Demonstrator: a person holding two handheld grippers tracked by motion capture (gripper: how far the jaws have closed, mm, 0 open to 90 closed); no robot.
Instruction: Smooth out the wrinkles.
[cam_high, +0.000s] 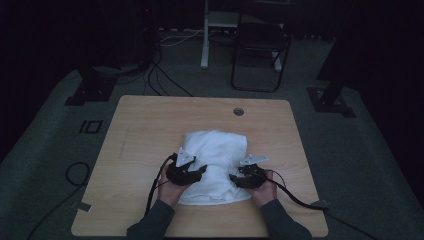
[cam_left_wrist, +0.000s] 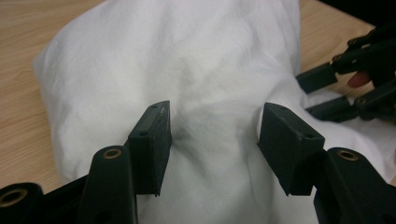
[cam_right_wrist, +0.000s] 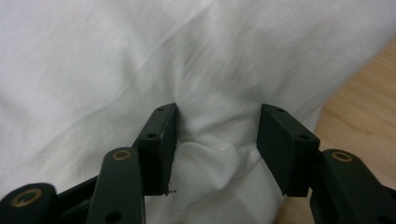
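Note:
A plump white pillow (cam_high: 217, 145) in a loose cover lies in the middle of the wooden table (cam_high: 150, 120). My left gripper (cam_high: 200, 170) rests on its near left part and my right gripper (cam_high: 235, 177) on its near right part, each held in a hand. In the left gripper view the gripper (cam_left_wrist: 215, 112) stands half open, pushed into the pillow (cam_left_wrist: 187, 56), whose cloth swells between the jaws; the right gripper (cam_left_wrist: 322, 93) shows farther off. In the right gripper view the gripper (cam_right_wrist: 217, 112) is also half open over a bunched fold of the pillow (cam_right_wrist: 140, 56).
A round cable hole (cam_high: 238, 111) sits near the table's far edge. Behind the table stand a dark chair (cam_high: 260, 45) and a white desk leg (cam_high: 204, 35). Cables cross the floor, and black stand feet (cam_high: 90, 90) flank the table. The room is dim.

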